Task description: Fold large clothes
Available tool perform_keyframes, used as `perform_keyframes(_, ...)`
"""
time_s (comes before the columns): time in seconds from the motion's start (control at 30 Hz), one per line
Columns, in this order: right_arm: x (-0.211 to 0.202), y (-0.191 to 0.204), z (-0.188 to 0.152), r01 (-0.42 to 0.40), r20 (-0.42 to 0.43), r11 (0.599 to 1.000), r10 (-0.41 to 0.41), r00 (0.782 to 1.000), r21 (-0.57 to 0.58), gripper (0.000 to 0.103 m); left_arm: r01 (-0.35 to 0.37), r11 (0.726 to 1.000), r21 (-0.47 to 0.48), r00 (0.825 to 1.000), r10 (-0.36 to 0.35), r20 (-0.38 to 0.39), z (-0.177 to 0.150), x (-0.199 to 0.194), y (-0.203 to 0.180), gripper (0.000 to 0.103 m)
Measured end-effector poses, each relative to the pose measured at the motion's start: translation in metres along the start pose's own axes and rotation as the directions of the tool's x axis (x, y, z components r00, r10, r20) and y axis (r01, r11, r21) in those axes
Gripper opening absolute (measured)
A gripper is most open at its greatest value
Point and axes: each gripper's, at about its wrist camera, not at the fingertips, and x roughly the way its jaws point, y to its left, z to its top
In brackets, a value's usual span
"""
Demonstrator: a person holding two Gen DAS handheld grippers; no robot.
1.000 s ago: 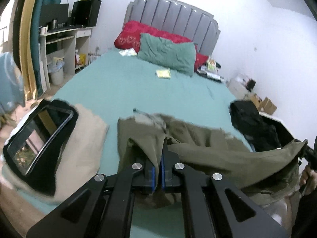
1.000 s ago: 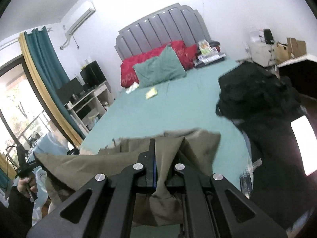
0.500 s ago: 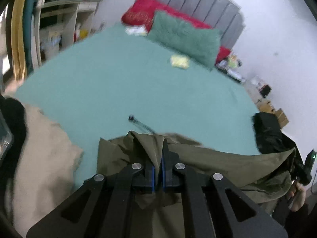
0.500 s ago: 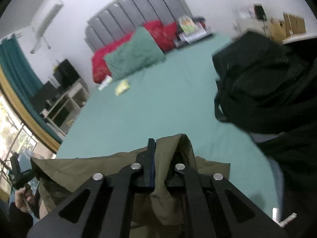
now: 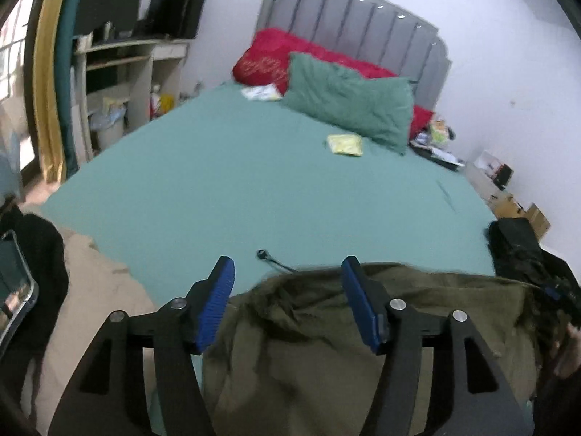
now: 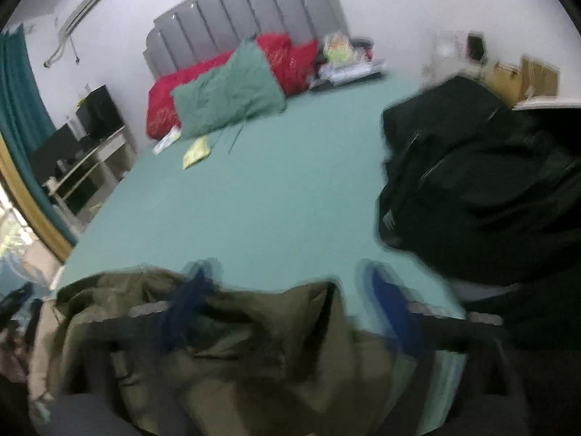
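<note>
An olive-green garment (image 5: 326, 330) lies bunched at the near edge of the green bed (image 5: 272, 181). My left gripper (image 5: 287, 272) is open above it, blue pads spread wide, holding nothing. In the right wrist view the same garment (image 6: 254, 345) lies below my right gripper (image 6: 290, 276), which is open too; that view is blurred by motion. A thin cord with a small tip (image 5: 270, 258) lies on the sheet just beyond the garment.
A beige garment (image 5: 94, 309) lies at the near left, a black garment (image 6: 472, 189) at the right of the bed. Green pillow (image 5: 348, 101), red pillow (image 5: 268, 61) and a yellow packet (image 5: 345, 144) sit near the headboard. Shelves (image 5: 120, 72) stand left.
Both grippers were shut on the olive garment and held it up; now both have opened and the garment has dropped onto the bed's near edge.
</note>
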Motion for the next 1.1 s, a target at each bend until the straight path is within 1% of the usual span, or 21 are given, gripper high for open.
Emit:
perform_keyframes(0.03,-0.007,0.002,0.002,0.006,0.020,1.000,-0.006,1.000,0.000,0.103,0.023,0.999,0.022,1.000,-0.023,-0.013,-0.001,-0.002,-0.006,0.066)
perform_keyframes(0.07,-0.019,0.004,0.003,-0.019,0.037,1.000,0.019,0.999,0.006,0.103,0.064,0.996,0.067,0.996,-0.060,-0.058,-0.007,0.000,-0.017,0.066)
perform_keyframes(0.1,-0.021,0.006,0.003,-0.051,0.036,0.999,0.050,0.998,0.014,0.103,0.107,0.988,0.108,0.988,-0.094,-0.119,-0.016,0.007,-0.028,0.066)
perform_keyframes(0.13,-0.024,0.010,-0.002,-0.124,0.025,0.992,0.124,0.992,0.020,0.103,0.141,0.981,0.131,0.978,-0.117,-0.173,-0.025,0.015,-0.035,0.066)
perform_keyframes(0.17,-0.021,0.015,-0.006,-0.166,0.006,0.986,0.166,0.986,0.017,0.103,0.157,0.978,0.140,0.970,-0.126,-0.209,-0.033,0.022,-0.039,0.066)
perform_keyframes(0.2,-0.012,0.024,-0.015,-0.200,-0.052,0.980,0.200,0.978,-0.001,0.103,0.158,0.977,0.144,0.963,-0.121,-0.241,-0.041,0.033,-0.041,0.066)
perform_keyframes(0.23,-0.002,0.032,-0.022,-0.209,-0.109,0.978,0.205,0.973,-0.024,0.103,0.139,0.980,0.143,0.955,-0.095,-0.281,-0.051,0.048,-0.042,0.066)
perform_keyframes(0.3,0.031,0.053,-0.045,-0.205,-0.274,0.973,0.170,0.947,-0.106,0.103,0.094,0.989,0.117,0.941,-0.050,-0.335,-0.068,0.069,-0.032,0.066)
perform_keyframes(0.33,0.043,0.058,-0.056,-0.163,-0.314,0.976,0.112,0.943,-0.142,0.103,0.051,0.992,0.113,0.937,-0.008,-0.349,-0.074,0.078,-0.025,0.066)
perform_keyframes(0.37,0.059,0.058,-0.070,-0.093,-0.343,0.981,0.031,0.939,-0.168,0.103,0.004,0.993,0.116,0.934,0.038,-0.354,-0.079,0.084,-0.018,0.066)
perform_keyframes(0.43,0.076,0.047,-0.083,-0.017,-0.372,0.986,-0.046,0.927,-0.167,0.103,-0.082,0.988,0.132,0.934,0.123,-0.336,-0.084,0.088,-0.002,0.066)
perform_keyframes(0.47,0.078,0.040,-0.085,0.003,-0.370,0.987,-0.063,0.927,-0.161,0.103,-0.114,0.985,0.130,0.933,0.151,-0.328,-0.084,0.086,0.006,0.066)
perform_keyframes(0.57,0.065,0.025,-0.083,0.052,-0.336,0.990,-0.095,0.937,-0.134,0.103,-0.149,0.983,0.107,0.933,0.176,-0.314,-0.083,0.067,0.020,0.066)
perform_keyframes(0.63,0.042,0.020,-0.077,0.069,-0.287,0.992,-0.097,0.953,-0.106,0.103,-0.154,0.984,0.091,0.946,0.173,-0.275,-0.085,0.045,0.023,0.066)
perform_keyframes(0.7,0.011,0.012,-0.079,0.087,-0.238,0.993,-0.103,0.966,-0.077,0.103,-0.142,0.988,0.057,0.954,0.152,-0.258,-0.092,0.022,0.029,0.066)
perform_keyframes(0.8,-0.026,0.000,-0.092,0.117,-0.210,0.993,-0.121,0.970,-0.034,0.103,-0.100,0.995,-0.029,0.961,0.089,-0.261,-0.110,-0.008,0.044,0.066)
perform_keyframes(0.87,-0.045,-0.011,-0.113,0.107,-0.222,0.994,-0.095,0.970,0.039,0.103,-0.106,0.993,-0.050,0.957,0.088,-0.277,-0.131,-0.021,0.056,0.069)
perform_keyframes(0.93,-0.055,-0.021,-0.136,0.077,-0.246,0.989,-0.045,0.968,0.126,0.103,-0.112,0.991,-0.077,0.943,0.082,-0.324,-0.152,-0.025,0.064,0.071)
perform_keyframes(1.0,-0.058,-0.034,-0.160,0.026,-0.272,0.974,0.037,0.961,0.223,0.103,-0.125,0.985,-0.116,0.931,0.076,-0.358,-0.164,-0.023,0.069,0.072)
perform_keyframes(1.07,-0.055,-0.041,-0.181,-0.027,-0.287,0.952,0.120,0.950,0.306,0.103,-0.104,0.983,-0.148,0.920,0.038,-0.389,-0.171,-0.023,0.066,0.072)
perform_keyframes(1.1,-0.053,-0.041,-0.187,-0.045,-0.282,0.937,0.150,0.948,0.346,0.103,-0.106,0.984,-0.145,0.919,0.041,-0.393,-0.172,-0.022,0.063,0.072)
